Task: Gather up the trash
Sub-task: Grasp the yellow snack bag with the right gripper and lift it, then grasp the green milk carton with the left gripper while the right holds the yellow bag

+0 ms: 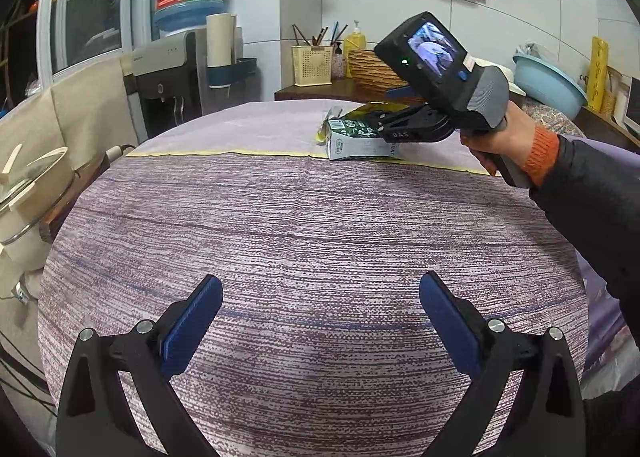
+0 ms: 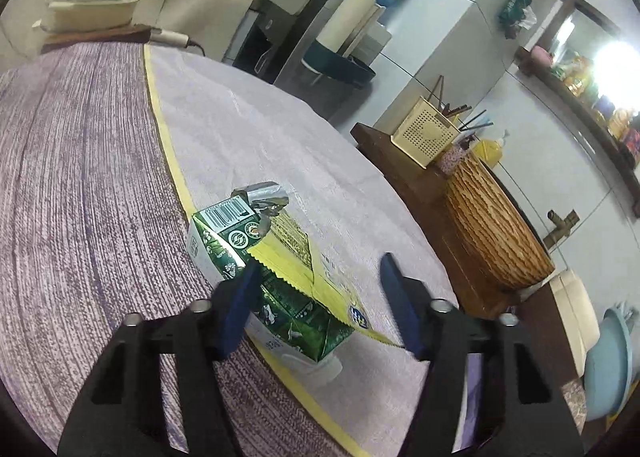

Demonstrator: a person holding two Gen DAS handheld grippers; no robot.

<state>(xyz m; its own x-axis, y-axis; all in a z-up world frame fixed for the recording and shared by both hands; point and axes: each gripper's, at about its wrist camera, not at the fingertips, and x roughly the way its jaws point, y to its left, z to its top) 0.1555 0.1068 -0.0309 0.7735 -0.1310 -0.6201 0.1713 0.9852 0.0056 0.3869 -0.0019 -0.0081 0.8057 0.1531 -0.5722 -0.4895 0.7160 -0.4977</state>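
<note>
Carton point(image 2: 256, 277) lies between our right gripper point(image 2: 320, 297) jaws, long axis along them, pads not clamped; left gripper point(image 1: 320, 321) gapes empty, well back.

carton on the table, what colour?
Green and white carton, barcode on its end, yellow wrapper lying on top. Clearest in the right wrist view.

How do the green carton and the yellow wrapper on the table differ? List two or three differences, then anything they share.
1. The carton is a boxy green-and-white pack; the wrapper is a thin yellow sheet with a zigzag edge.
2. The carton lies directly on the cloth; the wrapper lies draped over the carton.
Shared: both sit between the right gripper jaws, at the cloth's yellow stripe.
</note>
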